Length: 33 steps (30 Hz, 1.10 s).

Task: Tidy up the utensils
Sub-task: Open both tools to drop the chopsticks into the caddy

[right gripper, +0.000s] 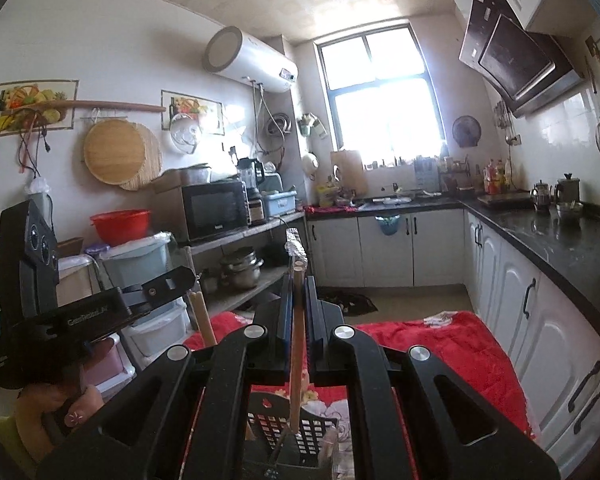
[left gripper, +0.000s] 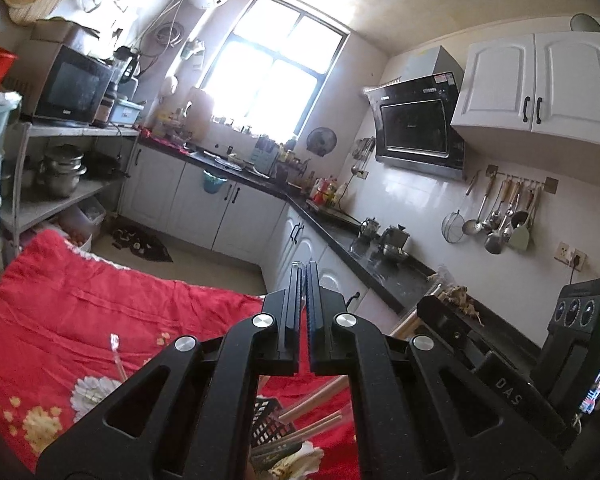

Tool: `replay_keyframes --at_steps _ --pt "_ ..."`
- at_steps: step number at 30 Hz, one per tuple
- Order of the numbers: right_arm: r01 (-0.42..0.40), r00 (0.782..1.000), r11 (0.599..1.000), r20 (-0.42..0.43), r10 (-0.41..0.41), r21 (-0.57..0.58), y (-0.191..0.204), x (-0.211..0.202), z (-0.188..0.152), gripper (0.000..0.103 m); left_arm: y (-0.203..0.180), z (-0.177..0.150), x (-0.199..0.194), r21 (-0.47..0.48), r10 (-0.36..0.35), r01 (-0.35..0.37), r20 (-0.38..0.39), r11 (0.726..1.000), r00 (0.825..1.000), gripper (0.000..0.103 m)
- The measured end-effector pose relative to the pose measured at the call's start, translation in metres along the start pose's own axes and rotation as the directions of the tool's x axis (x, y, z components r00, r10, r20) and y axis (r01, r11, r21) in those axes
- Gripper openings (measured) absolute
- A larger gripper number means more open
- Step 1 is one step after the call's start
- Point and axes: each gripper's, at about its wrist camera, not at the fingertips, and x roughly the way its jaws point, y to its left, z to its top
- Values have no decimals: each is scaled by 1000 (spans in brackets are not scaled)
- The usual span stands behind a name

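My right gripper (right gripper: pixel 299 280) is shut on a wooden chopstick (right gripper: pixel 297 352) that stands upright between its fingers, its lower end in a black perforated utensil holder (right gripper: pixel 296 428) on the red floral cloth (right gripper: pixel 440 344). A clear-handled utensil tip (right gripper: pixel 296 246) rises just behind the chopstick top. My left gripper (left gripper: pixel 304 270) is shut and empty, raised above the holder (left gripper: pixel 266 420), where several wooden chopsticks (left gripper: pixel 316 400) lean out. The left gripper's body (right gripper: pixel 80 312) shows at the left of the right wrist view beside another wooden stick (right gripper: pixel 204 320).
A clear plastic utensil (left gripper: pixel 116 352) lies on the red cloth (left gripper: pixel 80 312). A black counter (right gripper: pixel 560 240) with kettles runs along the right over white cabinets. Shelves with a microwave (right gripper: pixel 216 208) and pots stand at the left. Ladles hang on a wall rack (left gripper: pixel 500 216).
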Motion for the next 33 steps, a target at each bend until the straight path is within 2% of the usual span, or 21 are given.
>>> replay_keyframes --at_steps 21,29,33 --pt "25 991 999 -130 -21 26 -7 39 -51 6 16 -50 21 3 47 -47 -93 999 995 1" --pt "33 983 999 -183 -24 42 -9 47 -63 7 23 -58 27 0 77 -78 -151 997 986 1" --pt "37 981 998 -192 -27 45 -11 46 -66 21 25 -62 27 6 93 -94 -166 996 982 3"
